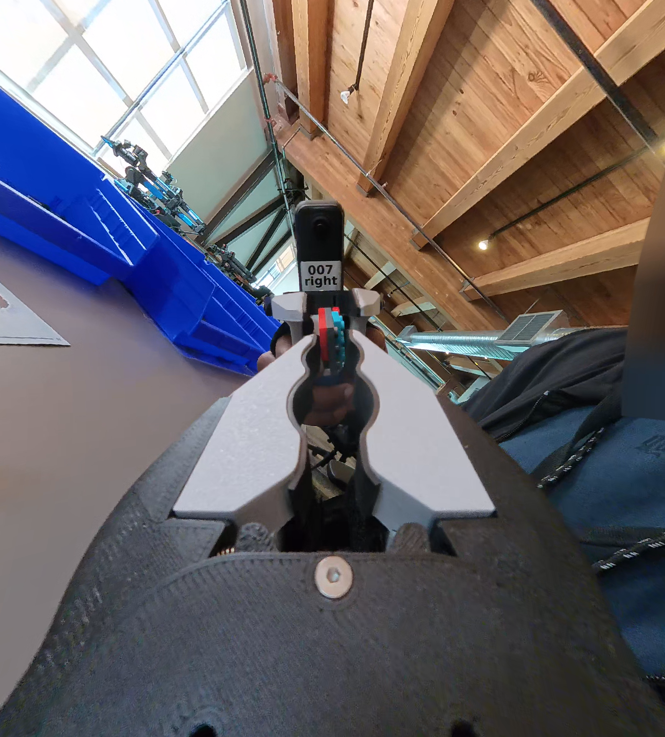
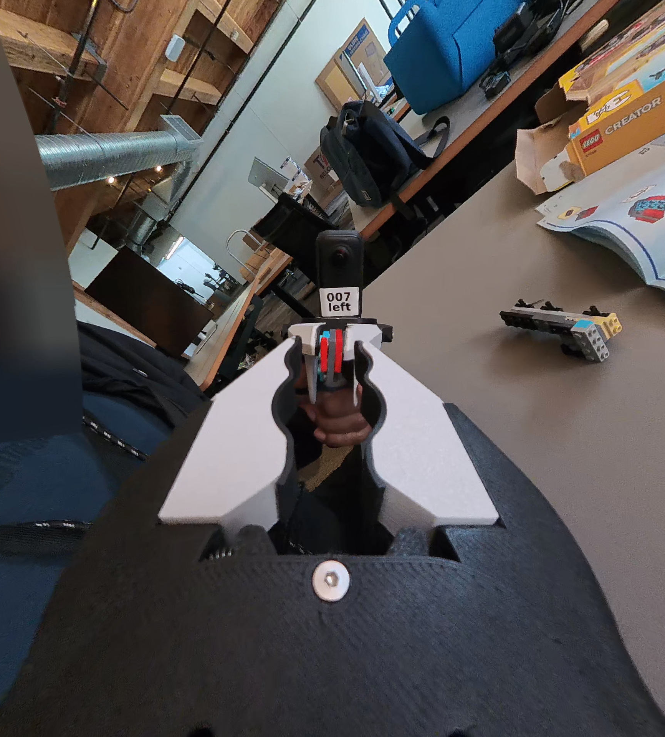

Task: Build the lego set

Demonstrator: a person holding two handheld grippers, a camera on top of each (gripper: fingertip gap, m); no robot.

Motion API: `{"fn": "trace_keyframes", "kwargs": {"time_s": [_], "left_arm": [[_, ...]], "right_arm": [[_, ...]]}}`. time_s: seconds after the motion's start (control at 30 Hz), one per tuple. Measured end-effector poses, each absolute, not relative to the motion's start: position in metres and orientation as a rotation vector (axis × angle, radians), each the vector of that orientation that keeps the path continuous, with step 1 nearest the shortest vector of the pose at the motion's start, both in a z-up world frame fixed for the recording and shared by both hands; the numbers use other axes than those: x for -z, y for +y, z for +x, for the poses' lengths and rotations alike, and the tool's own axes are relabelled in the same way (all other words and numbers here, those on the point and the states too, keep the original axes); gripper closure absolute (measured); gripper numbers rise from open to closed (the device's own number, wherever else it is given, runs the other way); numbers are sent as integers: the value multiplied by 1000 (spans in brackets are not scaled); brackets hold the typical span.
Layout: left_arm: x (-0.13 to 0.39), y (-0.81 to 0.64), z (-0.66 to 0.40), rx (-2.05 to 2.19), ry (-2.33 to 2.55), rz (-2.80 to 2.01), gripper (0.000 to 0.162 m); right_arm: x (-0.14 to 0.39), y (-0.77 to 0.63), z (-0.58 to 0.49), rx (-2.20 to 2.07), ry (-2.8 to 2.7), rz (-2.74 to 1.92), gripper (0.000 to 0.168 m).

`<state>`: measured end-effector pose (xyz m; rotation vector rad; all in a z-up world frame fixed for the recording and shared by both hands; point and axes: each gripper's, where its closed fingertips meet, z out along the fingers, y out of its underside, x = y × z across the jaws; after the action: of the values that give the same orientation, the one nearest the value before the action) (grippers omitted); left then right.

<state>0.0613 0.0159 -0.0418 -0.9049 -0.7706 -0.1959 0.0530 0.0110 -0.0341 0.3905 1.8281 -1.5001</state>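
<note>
Black ribbed body of left gripper [image 1: 331, 339] fills the foreground of the left wrist view, with a silver screw [image 1: 333, 576] at centre. Grey fingers [image 1: 251, 434] taper forward, tips closed down to a slim gap. Clamped in that gap: small Lego sub-assembly [image 1: 326, 333] of red, light-blue and grey plates stacked on edge, held in the air above the table.

Same layout in the right wrist view: right gripper [image 2: 325, 347] meets the other tool tip to tip. Jaws parted a little, wider than the plate stack, straddling the opposite fingertips. Contact with the bricks not discernible. Just behind the tips, a hand [image 2: 341, 428] wrapped around the left handle. A black camera stick [image 2: 339, 259] with a white label stands upright above it.

Dark jacket [image 1: 542, 379] to one side.

Grey-brown table [image 2: 482, 399] farther out. Lying on it, well apart from both tools: partly built Lego piece [image 2: 562, 329], long black and grey base with light-blue, yellow and grey bricks at one end. Beyond that, open instruction booklet [image 2: 642, 239], then a yellow Lego box [image 2: 634, 119] with torn flaps.

On the left gripper's side, blue plastic bins [image 1: 83, 223] along the table edge.

Farthest: dark backpack [image 2: 367, 155] on another table, silver duct [image 2: 115, 153], wooden ceiling beams [image 1: 482, 119], large windows [image 1: 103, 60].
</note>
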Motion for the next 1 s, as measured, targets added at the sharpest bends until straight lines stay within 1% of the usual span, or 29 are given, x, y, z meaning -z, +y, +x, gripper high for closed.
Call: {"fn": "trace_keyframes", "kwargs": {"time_s": [0.03, 0.1, 0.13, 0.73, 0.83, 0.9, 1.0], "left_arm": [[42, 17, 62, 193, -768, -912, 151], [42, 18, 63, 189, -763, -924, 150], [42, 19, 63, 184, -761, -926, 151], [42, 20, 63, 159, -753, -948, 151], [41, 17, 62, 140, -756, -941, 151], [39, 15, 62, 136, -754, -935, 151], [38, 17, 64, 134, -738, -943, 150]], "right_arm": [[34, 11, 53, 1499, 1826, 389, 145], [35, 11, 55, 1497, 1838, 377, 158], [35, 11, 55, 1504, 1840, 373, 159], [35, 12, 56, 1552, 1862, 372, 160], [34, 13, 59, 1540, 1846, 360, 145], [34, 14, 60, 1540, 1839, 364, 147], [35, 15, 59, 1553, 1838, 374, 159]]}}
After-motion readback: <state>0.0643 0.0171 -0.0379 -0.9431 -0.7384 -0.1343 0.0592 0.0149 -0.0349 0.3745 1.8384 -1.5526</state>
